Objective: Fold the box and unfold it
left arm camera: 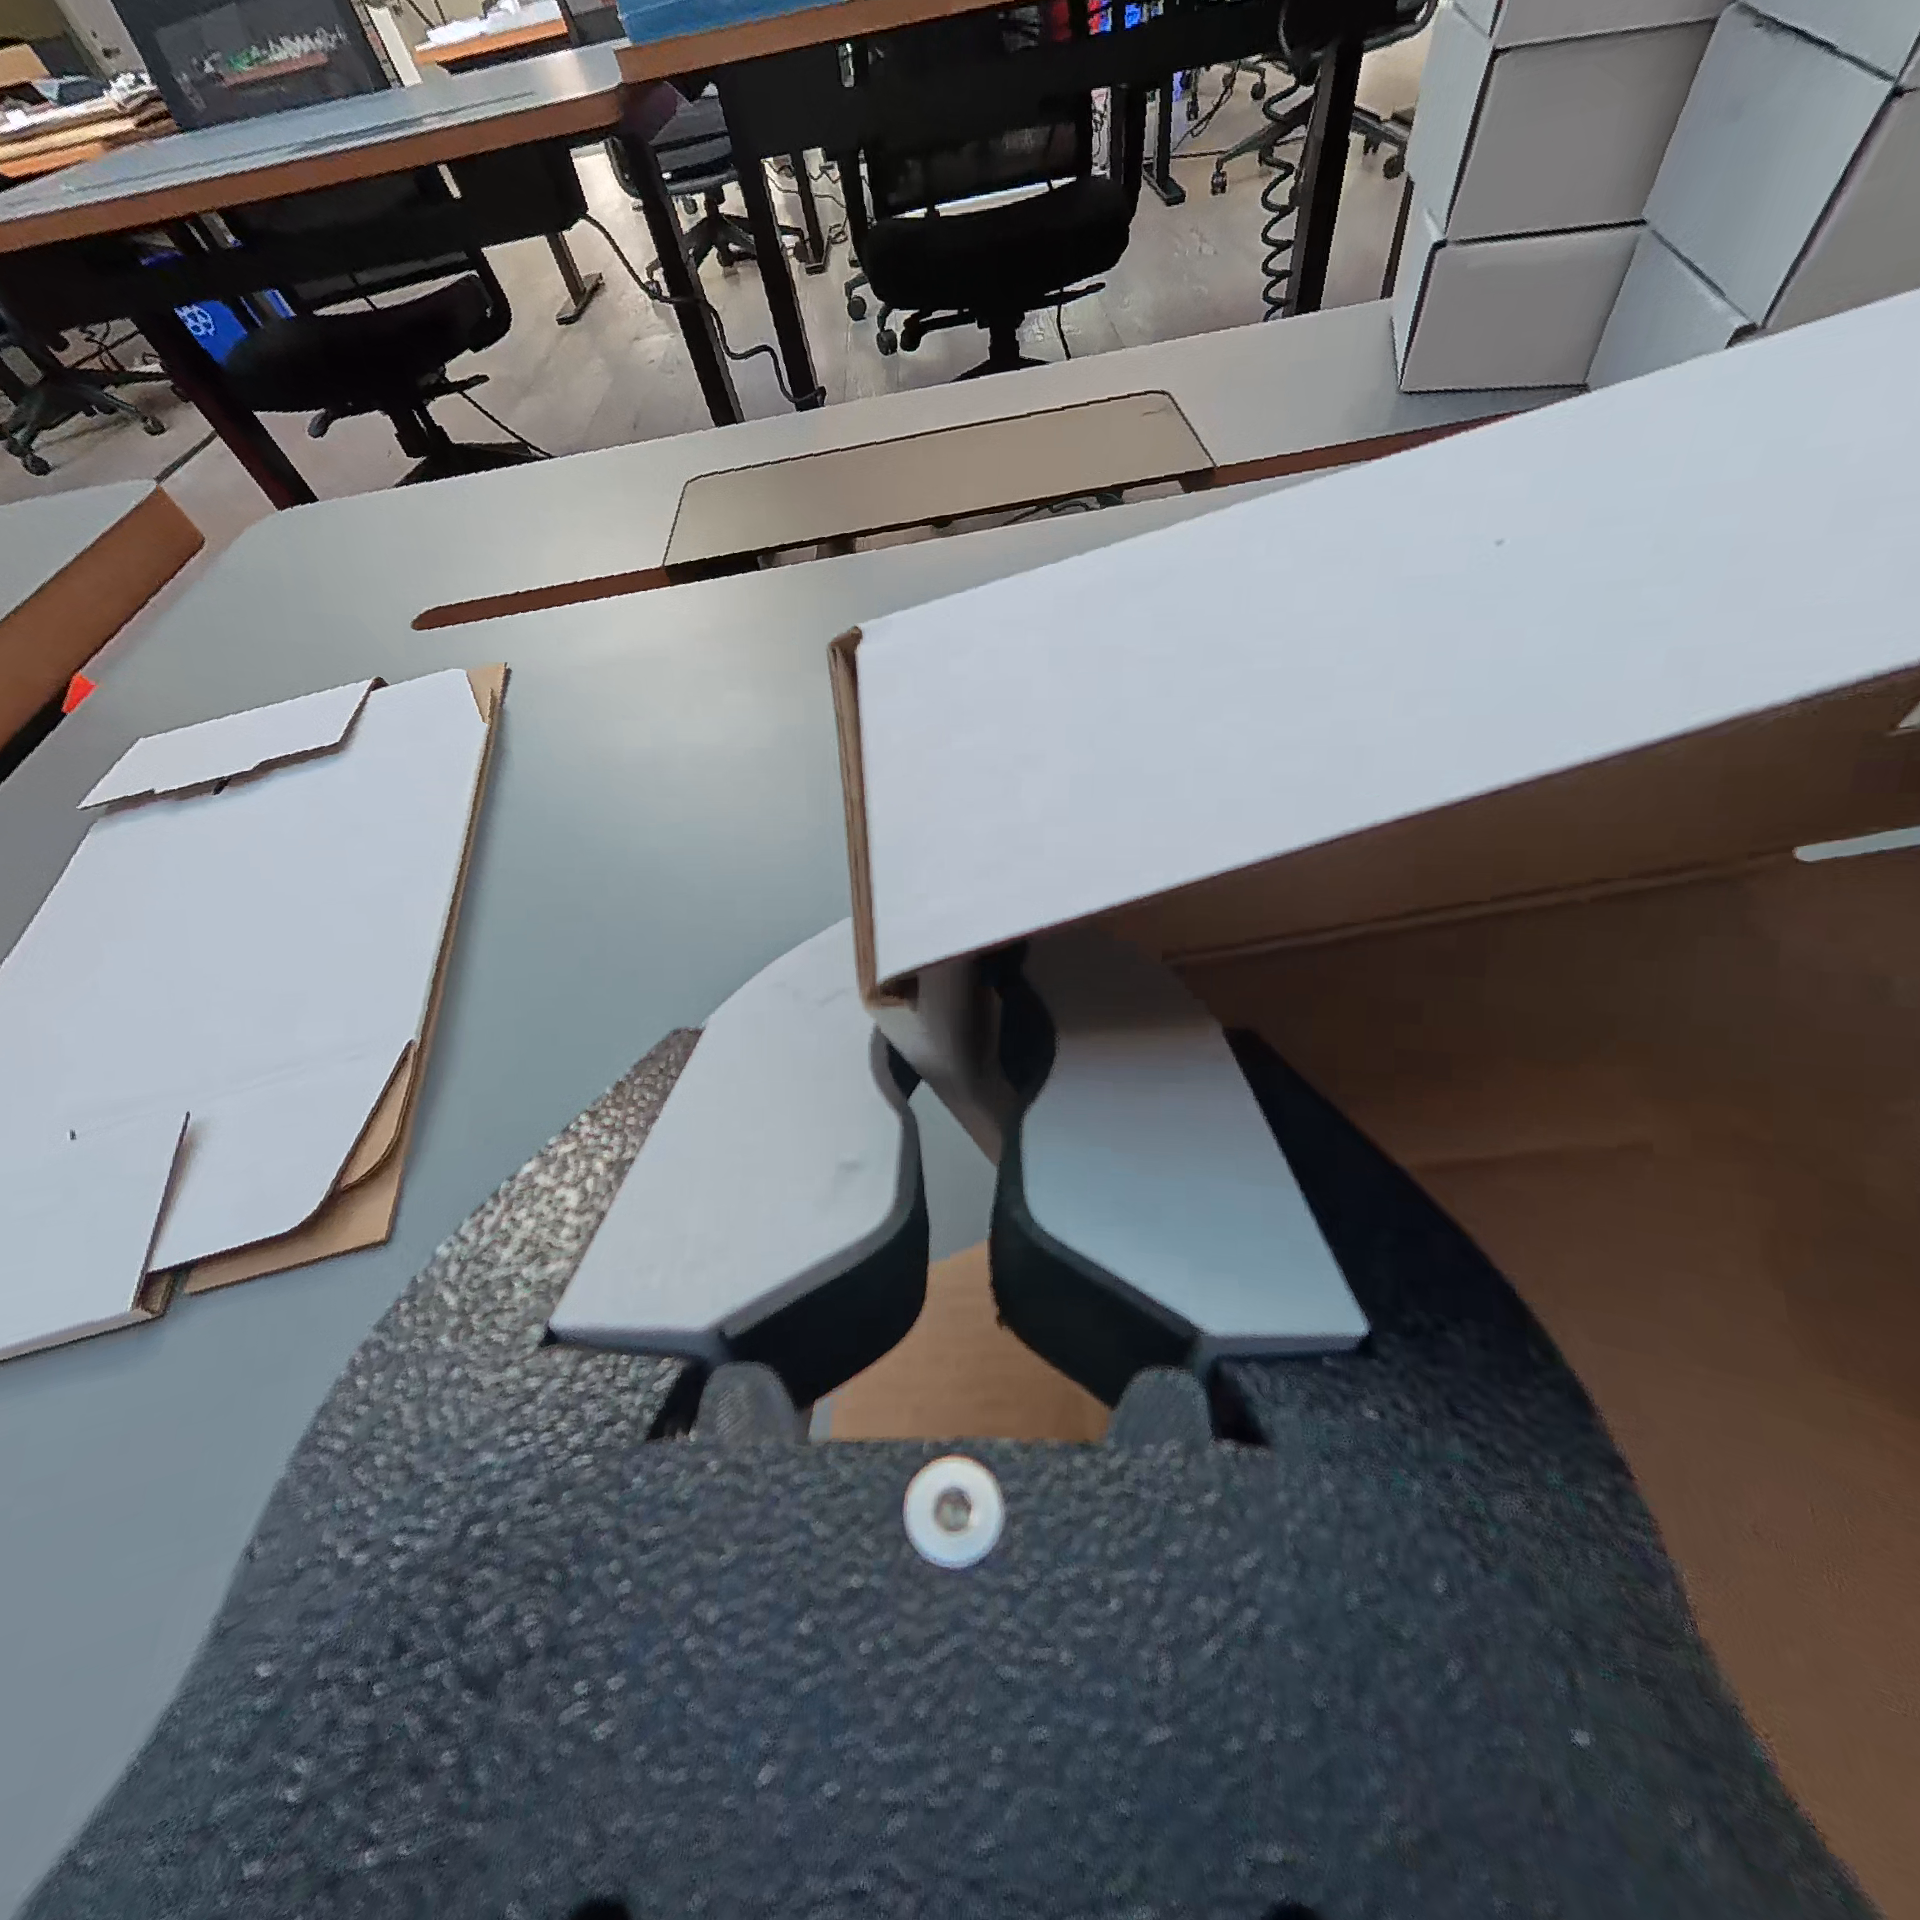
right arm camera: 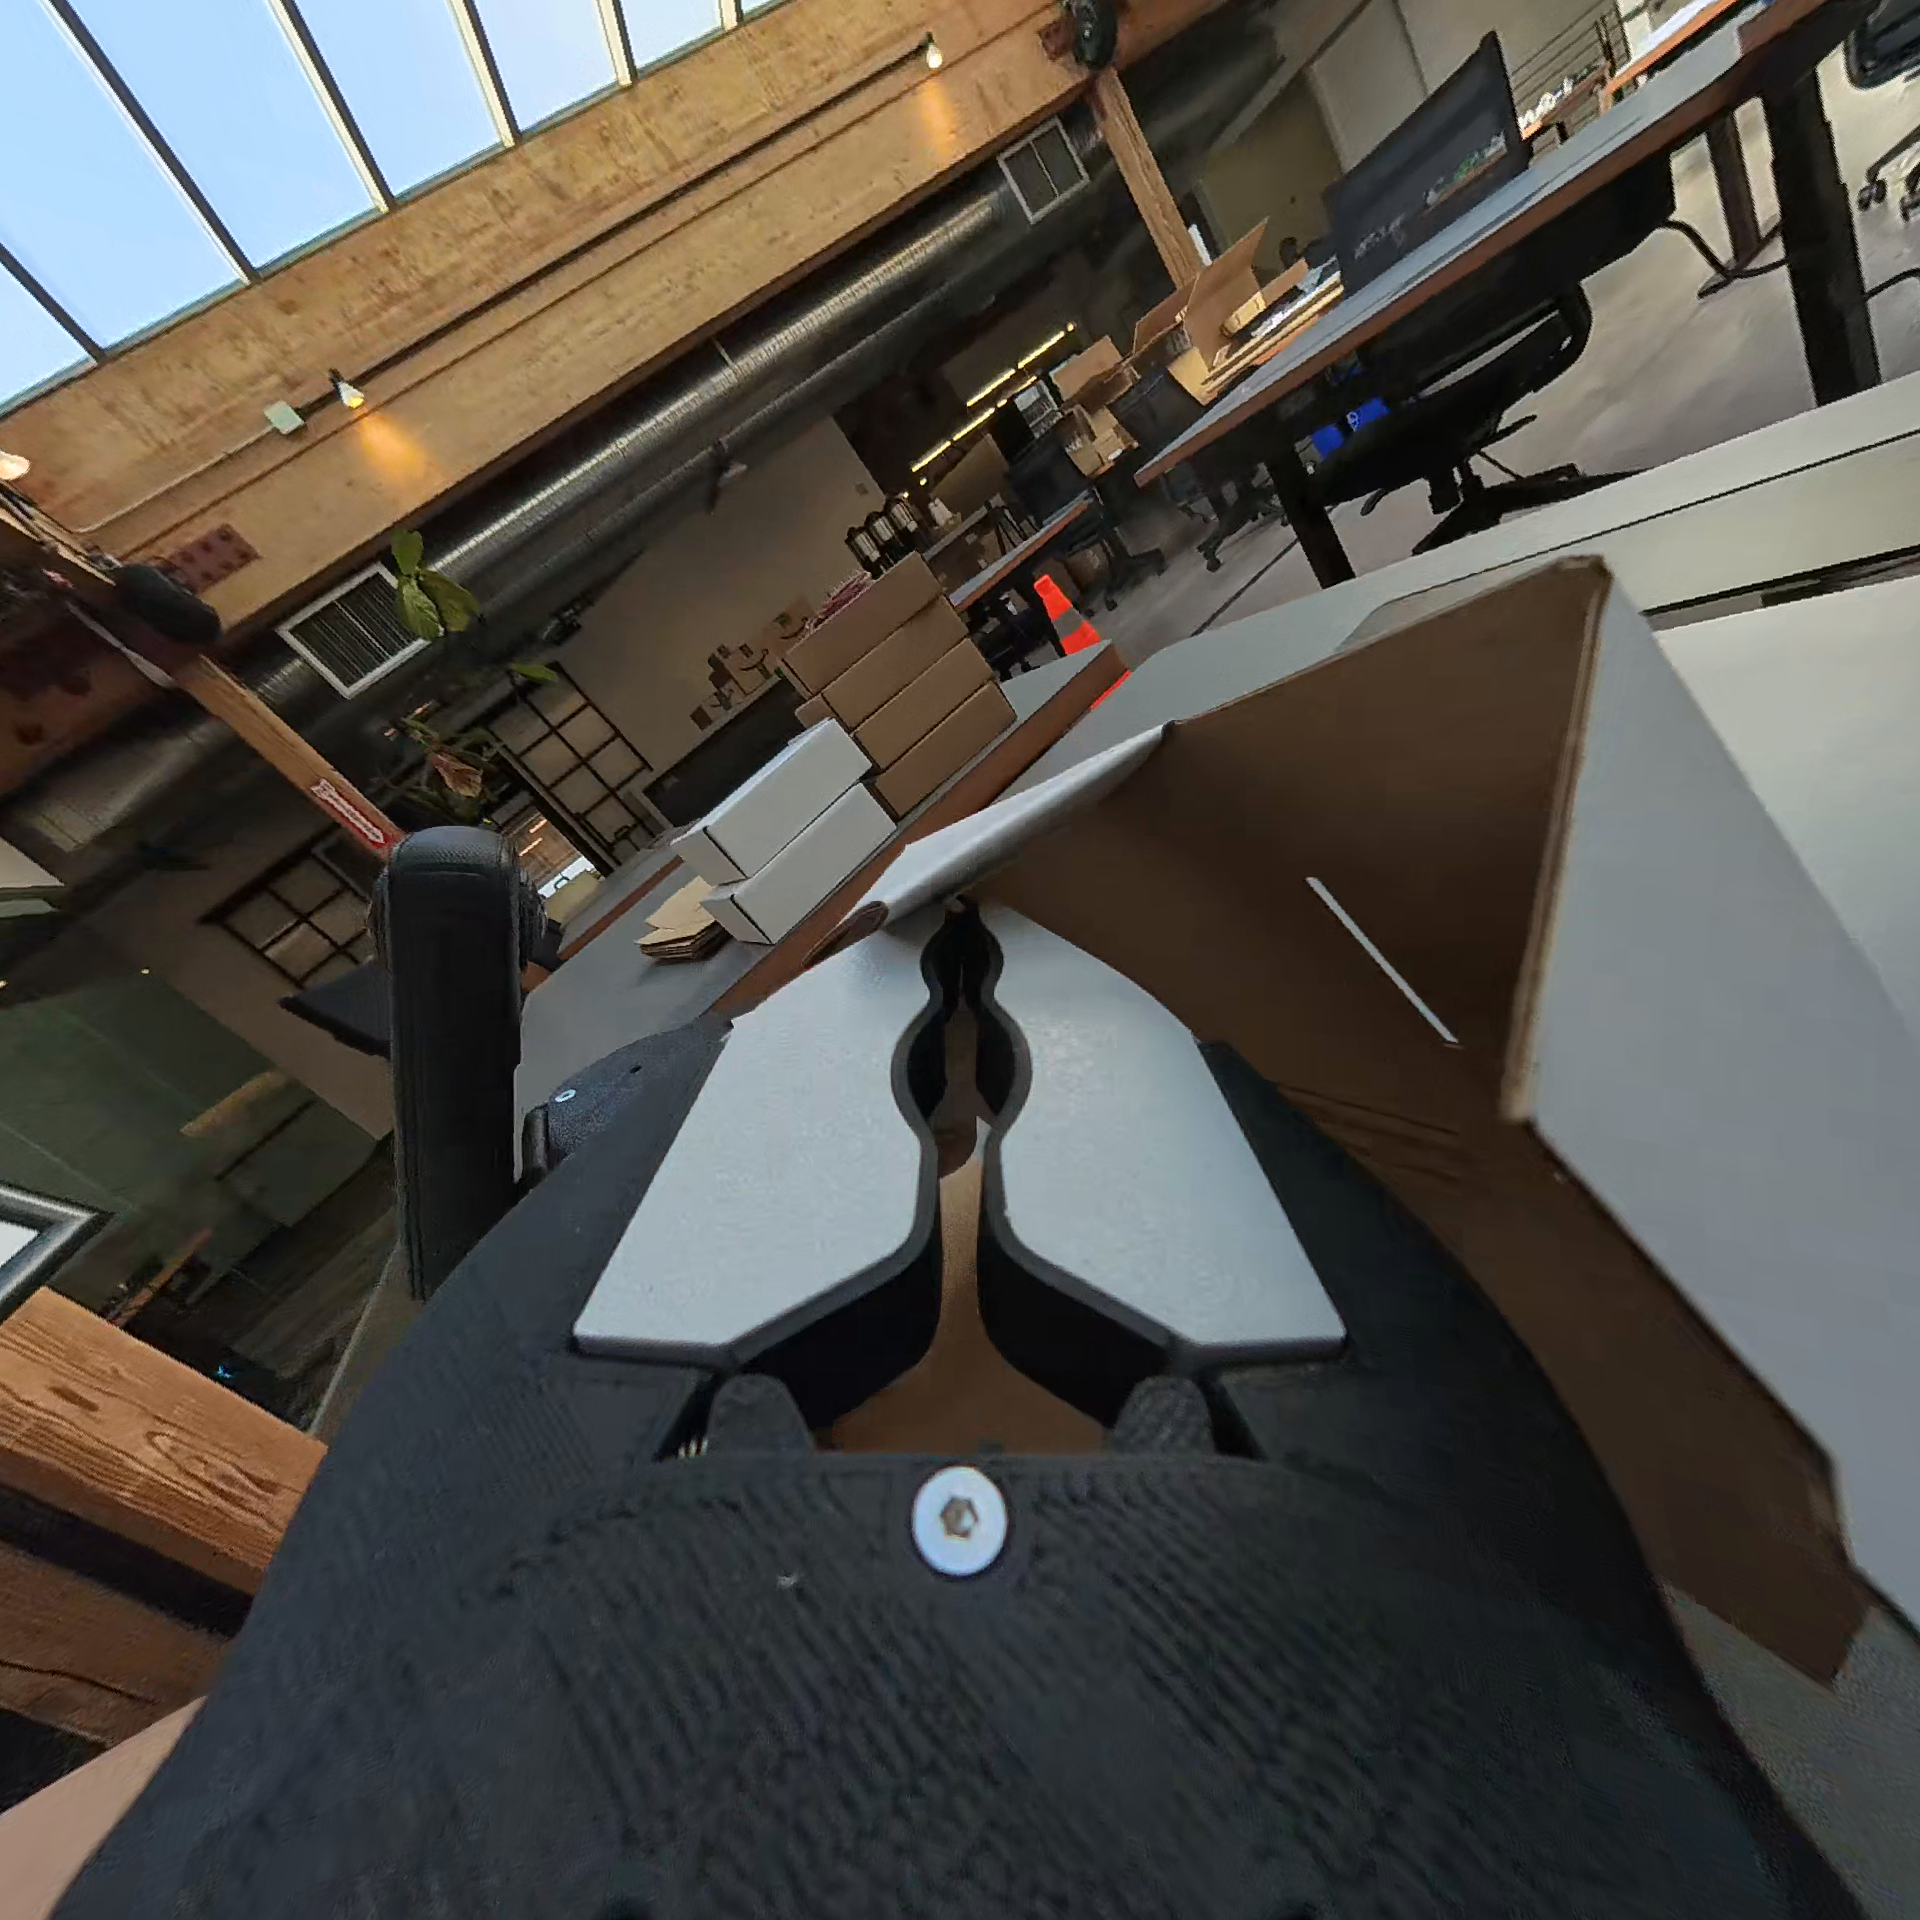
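Observation:
The box point(left arm camera: 1351, 675) is a cardboard sheet, white outside and brown inside, partly folded and lifted off the grey table point(left arm camera: 644, 748). My left gripper point(left arm camera: 961, 1039) is shut on a white flap at the box's near left corner, under the raised white panel. In the right wrist view the same box point(right arm camera: 1714, 935) shows its brown inside with a thin slit point(right arm camera: 1382, 961) and a white wall on the right. My right gripper point(right arm camera: 961, 935) is shut on the edge of a flap where a white panel meets the brown inside.
Flat cardboard blanks point(left arm camera: 239, 987) lie on the table to the left. Folded white boxes point(left arm camera: 1558, 187) are stacked at the back right. More white boxes point(right arm camera: 790, 831), brown boxes point(right arm camera: 894, 675), an orange cone point(right arm camera: 1060, 613) and office chairs point(left arm camera: 987, 239) stand farther off.

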Tool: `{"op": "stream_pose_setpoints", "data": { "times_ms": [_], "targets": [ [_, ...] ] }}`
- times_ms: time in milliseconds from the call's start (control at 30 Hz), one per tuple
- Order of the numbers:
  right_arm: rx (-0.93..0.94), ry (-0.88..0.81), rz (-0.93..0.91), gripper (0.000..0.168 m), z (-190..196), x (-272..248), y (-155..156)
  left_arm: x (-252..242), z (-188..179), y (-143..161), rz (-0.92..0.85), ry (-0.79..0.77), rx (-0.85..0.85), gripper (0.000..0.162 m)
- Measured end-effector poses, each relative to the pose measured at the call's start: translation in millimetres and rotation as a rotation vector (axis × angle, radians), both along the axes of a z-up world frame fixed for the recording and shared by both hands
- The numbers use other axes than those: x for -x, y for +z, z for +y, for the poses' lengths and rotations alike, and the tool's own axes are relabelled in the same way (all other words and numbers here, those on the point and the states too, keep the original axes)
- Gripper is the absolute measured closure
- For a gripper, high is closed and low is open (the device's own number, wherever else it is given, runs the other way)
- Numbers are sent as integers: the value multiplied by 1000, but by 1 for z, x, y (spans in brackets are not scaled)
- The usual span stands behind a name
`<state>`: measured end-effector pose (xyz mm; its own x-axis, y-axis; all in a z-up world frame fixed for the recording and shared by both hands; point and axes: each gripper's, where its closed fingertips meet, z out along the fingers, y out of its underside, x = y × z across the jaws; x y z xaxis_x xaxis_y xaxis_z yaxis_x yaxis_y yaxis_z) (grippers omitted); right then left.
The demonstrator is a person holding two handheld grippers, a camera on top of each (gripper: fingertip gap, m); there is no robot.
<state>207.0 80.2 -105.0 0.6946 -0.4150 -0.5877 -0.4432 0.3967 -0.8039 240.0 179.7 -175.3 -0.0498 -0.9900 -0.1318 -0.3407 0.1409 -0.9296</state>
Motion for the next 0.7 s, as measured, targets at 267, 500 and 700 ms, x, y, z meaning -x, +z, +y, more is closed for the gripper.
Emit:
{"op": "stream_pose_setpoints", "data": {
  "times_ms": [267,500,700],
  "targets": [
    [203,-23,-13,168,-10,10,-14,-2,8,11,-32,54,196,157],
    [158,-88,-15,167,-40,18,-7,-5,8,34,-65,55,207,157],
    [176,-164,-22,165,-58,27,-6,-2,16,53,-95,63,199,157]
  ]
}}
